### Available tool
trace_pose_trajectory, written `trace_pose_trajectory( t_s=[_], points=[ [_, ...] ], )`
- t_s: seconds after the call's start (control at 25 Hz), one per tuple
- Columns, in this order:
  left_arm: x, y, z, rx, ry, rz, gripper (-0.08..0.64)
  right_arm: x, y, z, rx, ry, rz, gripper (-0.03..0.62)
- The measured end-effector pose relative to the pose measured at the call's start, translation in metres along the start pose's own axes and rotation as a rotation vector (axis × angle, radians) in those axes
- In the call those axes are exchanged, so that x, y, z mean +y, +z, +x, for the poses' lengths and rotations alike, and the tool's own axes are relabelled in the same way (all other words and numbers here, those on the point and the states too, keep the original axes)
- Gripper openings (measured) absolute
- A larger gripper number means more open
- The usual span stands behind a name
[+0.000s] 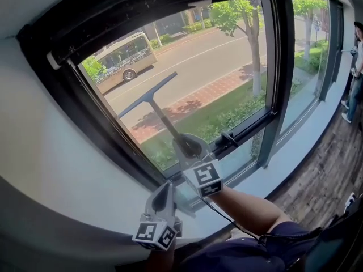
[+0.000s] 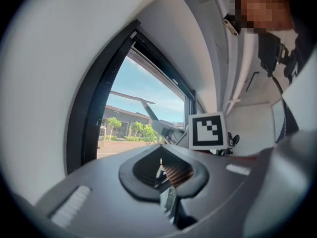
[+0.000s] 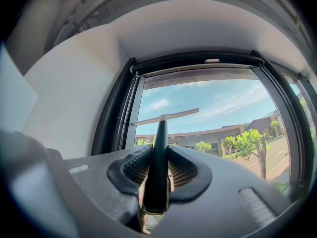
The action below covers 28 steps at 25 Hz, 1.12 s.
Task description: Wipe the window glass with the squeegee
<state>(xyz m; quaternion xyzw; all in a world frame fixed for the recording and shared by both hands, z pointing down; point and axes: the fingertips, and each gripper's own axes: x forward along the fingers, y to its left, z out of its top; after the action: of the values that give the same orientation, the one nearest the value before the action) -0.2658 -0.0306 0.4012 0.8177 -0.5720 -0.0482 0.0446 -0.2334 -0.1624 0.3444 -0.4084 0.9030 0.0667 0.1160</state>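
Note:
A dark squeegee (image 1: 152, 98) with a long handle rests its blade against the window glass (image 1: 215, 67), left of the pane's middle. My right gripper (image 1: 190, 147) is shut on the handle's lower end; in the right gripper view the handle (image 3: 157, 162) runs up between the jaws to the blade (image 3: 166, 117). My left gripper (image 1: 163, 197) hangs lower, by the sill, shut with nothing in it. In the left gripper view the jaws stand closed at the bottom, with the squeegee (image 2: 143, 103) and the right gripper's marker cube (image 2: 208, 130) beyond them.
A black window frame (image 1: 108, 135) surrounds the pane, with a latch handle (image 1: 228, 137) on its lower rail. White wall (image 1: 45, 152) lies to the left. A second pane (image 1: 309, 55) and wooden floor (image 1: 323, 174) are to the right, where a person (image 1: 356, 67) stands.

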Motion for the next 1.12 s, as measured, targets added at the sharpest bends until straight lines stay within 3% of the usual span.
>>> trace_pose_trajectory(
  t_s=[0.36,1.12],
  points=[
    [-0.010,-0.016,0.002,0.049,-0.019,0.049,0.005,0.003,-0.056,-0.019,0.087,0.005,0.017,0.101],
    [-0.019,-0.027,0.000,0.159,-0.016,0.081,0.005,0.029,-0.192,-0.070,0.336,-0.005,0.173,0.101]
  ],
)
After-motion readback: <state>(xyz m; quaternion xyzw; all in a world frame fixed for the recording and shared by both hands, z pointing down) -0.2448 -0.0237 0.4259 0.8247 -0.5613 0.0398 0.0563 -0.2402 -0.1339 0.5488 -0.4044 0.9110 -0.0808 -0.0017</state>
